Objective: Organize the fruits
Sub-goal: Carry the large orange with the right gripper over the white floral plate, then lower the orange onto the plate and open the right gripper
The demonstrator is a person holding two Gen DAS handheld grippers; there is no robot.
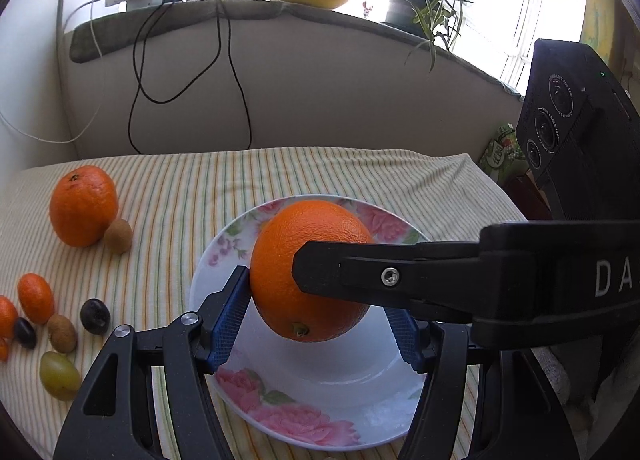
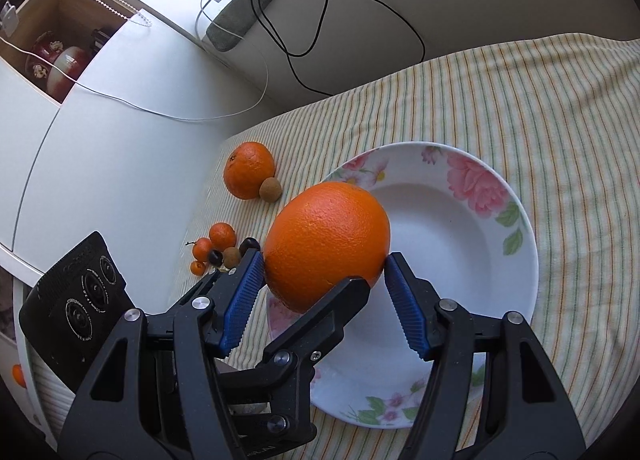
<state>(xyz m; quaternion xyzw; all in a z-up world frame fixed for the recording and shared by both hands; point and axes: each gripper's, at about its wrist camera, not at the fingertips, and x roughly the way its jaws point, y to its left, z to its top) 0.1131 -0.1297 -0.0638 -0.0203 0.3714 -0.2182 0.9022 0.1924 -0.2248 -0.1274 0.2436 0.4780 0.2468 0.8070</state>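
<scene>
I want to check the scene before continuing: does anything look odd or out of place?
One thing: both the left gripper and right gripper clamp the same orange above the plate.

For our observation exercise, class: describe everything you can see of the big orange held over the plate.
The big orange is round, bright orange, with dimpled peel and a small stem scar low on its near side. It hangs just above the white floral plate, apparently not resting on it. Blue ribbed pads of both the left hand-held gripper and the right hand-held gripper press its sides.
</scene>
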